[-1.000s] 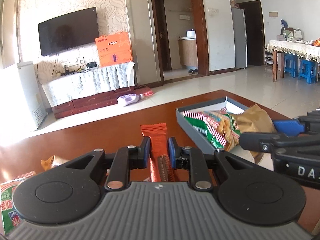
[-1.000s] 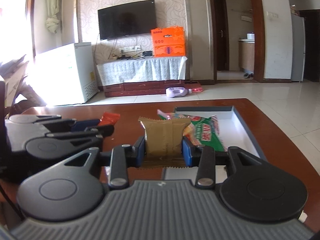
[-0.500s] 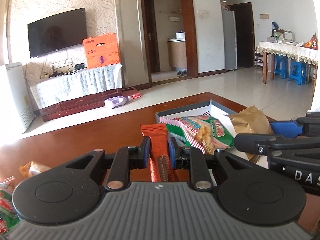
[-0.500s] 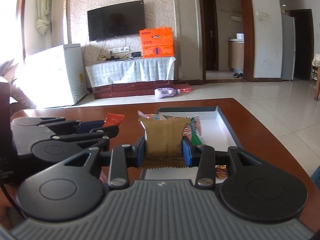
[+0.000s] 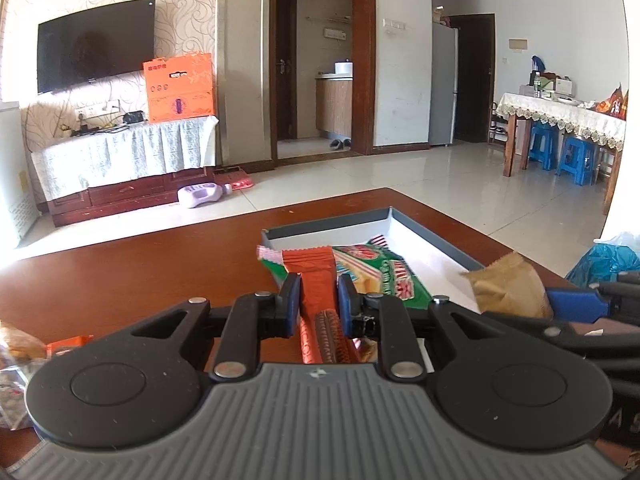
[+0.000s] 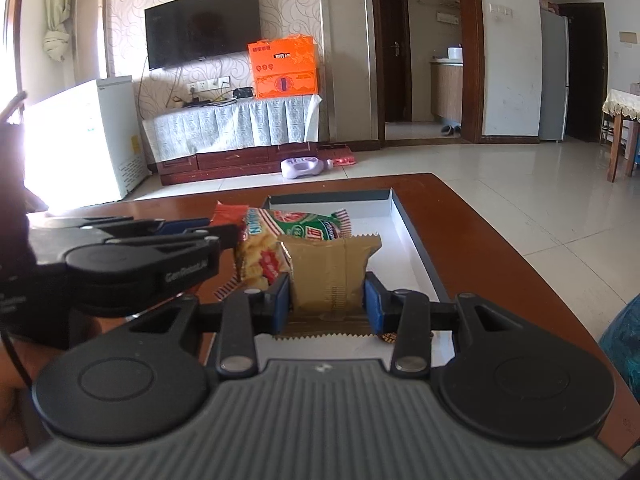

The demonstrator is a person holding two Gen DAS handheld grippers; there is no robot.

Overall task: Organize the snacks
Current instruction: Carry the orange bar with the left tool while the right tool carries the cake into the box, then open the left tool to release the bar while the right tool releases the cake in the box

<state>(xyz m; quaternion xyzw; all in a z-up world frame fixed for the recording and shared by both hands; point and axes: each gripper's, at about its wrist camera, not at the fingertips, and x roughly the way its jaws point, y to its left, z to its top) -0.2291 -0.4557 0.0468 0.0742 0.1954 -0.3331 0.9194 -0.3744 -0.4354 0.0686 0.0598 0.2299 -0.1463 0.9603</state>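
Left wrist view: the left gripper (image 5: pixel 319 294) is pinching an orange snack bar (image 5: pixel 316 280) between nearly closed fingers, over the near end of the grey tray (image 5: pixel 430 236) (a green snack bag (image 5: pixel 384 272) is lying inside).

Right wrist view: the right gripper (image 6: pixel 326 296) is clamping a gold packet (image 6: pixel 330 268), upright above the tray (image 6: pixel 416 248).

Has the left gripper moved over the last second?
Yes. The left gripper, with its orange packet, went rightward toward the tray.
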